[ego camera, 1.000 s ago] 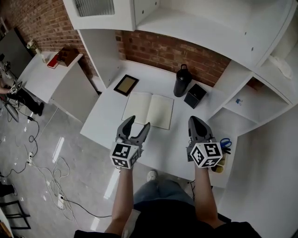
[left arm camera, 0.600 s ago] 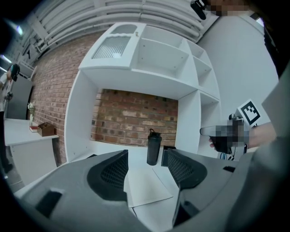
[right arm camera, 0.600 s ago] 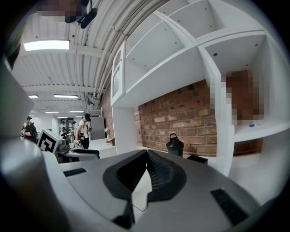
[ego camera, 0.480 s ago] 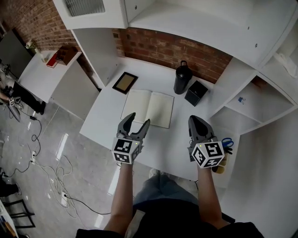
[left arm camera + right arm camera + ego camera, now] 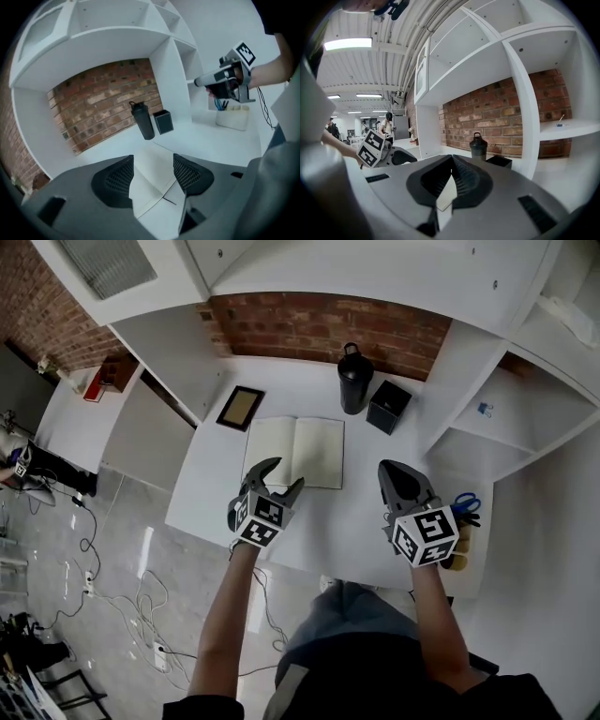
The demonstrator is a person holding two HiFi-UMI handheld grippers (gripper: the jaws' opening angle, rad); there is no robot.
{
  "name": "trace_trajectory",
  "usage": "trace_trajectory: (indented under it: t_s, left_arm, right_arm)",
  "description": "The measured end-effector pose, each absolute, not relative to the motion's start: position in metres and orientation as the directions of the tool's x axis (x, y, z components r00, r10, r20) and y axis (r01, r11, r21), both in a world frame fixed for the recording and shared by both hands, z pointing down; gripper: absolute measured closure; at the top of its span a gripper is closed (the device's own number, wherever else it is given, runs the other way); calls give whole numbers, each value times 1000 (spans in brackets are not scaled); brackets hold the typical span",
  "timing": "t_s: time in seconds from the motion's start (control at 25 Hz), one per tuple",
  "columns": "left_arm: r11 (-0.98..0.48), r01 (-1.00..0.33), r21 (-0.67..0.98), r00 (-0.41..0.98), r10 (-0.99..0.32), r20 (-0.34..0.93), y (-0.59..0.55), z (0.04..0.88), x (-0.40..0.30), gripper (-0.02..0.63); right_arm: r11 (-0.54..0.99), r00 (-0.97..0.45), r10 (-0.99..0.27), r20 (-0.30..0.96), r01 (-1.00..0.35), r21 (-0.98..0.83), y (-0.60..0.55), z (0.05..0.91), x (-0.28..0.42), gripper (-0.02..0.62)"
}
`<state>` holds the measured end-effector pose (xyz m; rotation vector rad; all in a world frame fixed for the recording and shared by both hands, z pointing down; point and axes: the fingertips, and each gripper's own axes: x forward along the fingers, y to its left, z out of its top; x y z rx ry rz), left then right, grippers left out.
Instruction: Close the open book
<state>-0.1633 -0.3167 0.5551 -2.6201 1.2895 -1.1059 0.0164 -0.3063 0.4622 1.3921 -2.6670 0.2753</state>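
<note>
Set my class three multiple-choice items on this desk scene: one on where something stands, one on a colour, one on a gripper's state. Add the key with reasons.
1. Where does the black bottle stand? A) on the floor B) beyond the open book, beside the black box C) inside the box
2. What colour are the book's pages? A) blue B) red C) cream
3. How do the jaws of the left gripper stand? A) apart, empty B) shut on the book C) shut on the bottle
Key: 1 B, it stands by the brick wall; 2 C, both pages are pale cream; 3 A, the book shows through the gap.
</note>
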Motion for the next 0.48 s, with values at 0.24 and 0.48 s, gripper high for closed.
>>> trace_trajectory:
  t_s: [0.24, 0.48]
  left_arm:
    - [-774, -389, -499, 299, -619, 726, -315, 605, -150, 362]
    - [-806, -257, -533, 211, -585, 783, -315, 643, -150, 360]
  right_arm:
    - [570, -570, -790, 223, -818, -73, -305, 472, 19, 597]
    - [559, -560, -792, 244, -825, -82, -307, 480, 27, 597]
